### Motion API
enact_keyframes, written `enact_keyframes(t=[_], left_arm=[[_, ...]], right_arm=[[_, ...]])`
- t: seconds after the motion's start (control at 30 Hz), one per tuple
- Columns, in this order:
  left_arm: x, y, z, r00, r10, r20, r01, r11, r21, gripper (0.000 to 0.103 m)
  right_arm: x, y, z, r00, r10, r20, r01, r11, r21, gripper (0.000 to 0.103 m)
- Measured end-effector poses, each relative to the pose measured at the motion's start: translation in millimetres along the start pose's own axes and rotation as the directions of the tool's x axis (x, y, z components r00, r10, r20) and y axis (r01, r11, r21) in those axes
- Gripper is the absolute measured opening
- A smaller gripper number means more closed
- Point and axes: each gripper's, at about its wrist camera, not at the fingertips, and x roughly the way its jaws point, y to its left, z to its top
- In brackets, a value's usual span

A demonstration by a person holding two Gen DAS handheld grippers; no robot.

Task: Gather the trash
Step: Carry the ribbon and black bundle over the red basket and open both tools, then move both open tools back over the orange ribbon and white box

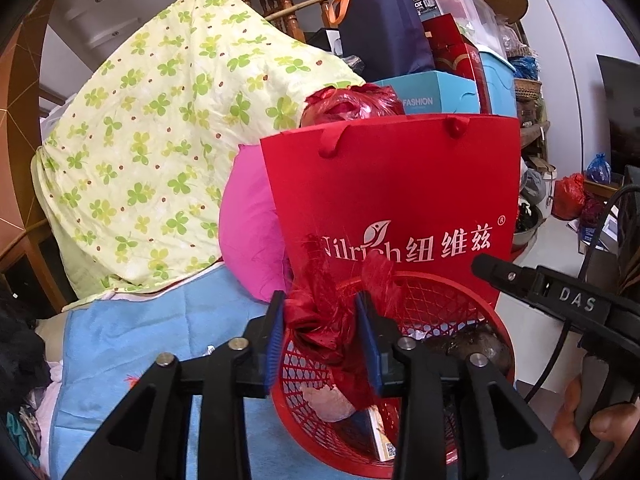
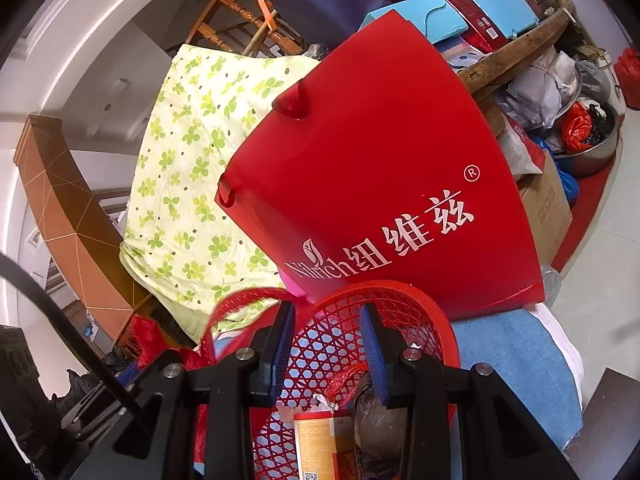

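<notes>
Currently the left claw (image 1: 320, 300) is closed on a crumpled red plastic bag (image 1: 320, 320). The bag fills the narrow gap and touches both blue pads (image 1: 276, 344), with its knotted ends sticking up above the fingertips.

- The bag hangs over the near-left side of a red mesh basket (image 1: 460, 292), partly inside it.
- The basket stands on a blue cloth (image 1: 140, 340). I can't tell what is under the cloth.
- Already in the basket: a pinkish lump (image 1: 328, 404), a printed carton with a QR code (image 2: 316, 448) and a dark wrapped lump (image 2: 376, 420).
- The right claw (image 2: 326, 312) sits over the basket, tilted down into it. Its jaws are slightly apart and only mesh shows through the gap, so nothing is clamped. Its right-hand pad lies against the dark lump, with a red scrap (image 2: 344, 380) just beside it.
- In the left wrist view the right claw comes in from the right, its tip near the basket's far rim. The hand (image 1: 592, 420) holding it is at the lower right edge.
- A red paper bag with white lettering (image 1: 392, 184) stands upright directly behind the basket and touches it.
- A pink cushion (image 1: 248, 232) is to the left of the paper bag, and a clover-print quilt (image 1: 160, 140) is draped over a pile further left.
- Boxes and bags are stacked behind all of this.
</notes>
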Motion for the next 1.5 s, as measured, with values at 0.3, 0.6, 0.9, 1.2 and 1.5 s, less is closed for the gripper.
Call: enact_keyframes(t=[0.3, 0.6, 0.9, 1.2, 1.5], left_arm=[[2, 12, -9, 1.0, 0.003, 0.0, -0.003, 1.0, -0.025, 0.064], [-7, 81, -62, 0.99, 0.131, -0.056, -0.136, 0.986, -0.093, 0.071], [-7, 208, -150, 0.909, 0.335, -0.247, -0.39, 0.892, -0.228, 0.071], [-11, 274, -186, 0.868, 0.38, -0.319, -0.478, 0.815, -0.329, 0.071], [10, 306, -208, 0.837, 0.348, -0.423, -0.51, 0.776, -0.37, 0.071]], right_arm=[[1, 2, -1, 1.0, -0.008, 0.008, 0.008, 1.0, -0.003, 0.037], [6, 32, -11, 0.999, -0.02, 0.032, 0.023, 0.995, -0.098, 0.037], [12, 106, -50, 0.992, 0.11, 0.057, -0.089, 0.952, -0.294, 0.072], [65, 181, -118, 0.966, 0.181, -0.182, -0.239, 0.896, -0.375, 0.072], [156, 198, -182, 0.893, 0.08, -0.442, -0.224, 0.932, -0.283, 0.072]])
